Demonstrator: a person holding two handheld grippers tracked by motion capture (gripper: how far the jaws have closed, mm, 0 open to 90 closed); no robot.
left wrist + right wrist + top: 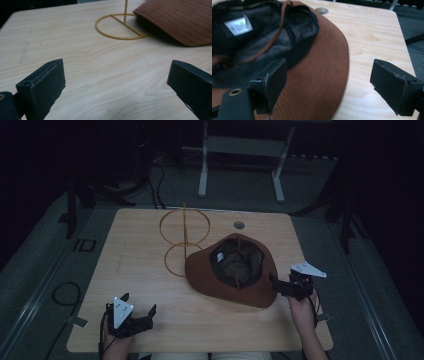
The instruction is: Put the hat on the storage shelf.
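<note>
Brown hat [231,270] sits crown-down at table centre-right, dark lining and white label [238,25] inside, brim over the wire stand [183,240]. My right gripper [280,286] gapes wide at its brim; left gripper [137,306] wide apart, near edge.

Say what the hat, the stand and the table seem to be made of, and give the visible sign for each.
Hat: probably brown felt or suede-like cloth, matte, stitched rows on the brim; dark mesh lining.
Stand: likely thin metal wire, yellow-gold finish, rings and rod.
Table: light wood or wood-look laminate, smooth, with grain lines.

Black left gripper [137,306], right gripper [278,285]; grey three-cornered plates, blocky jaws
</note>
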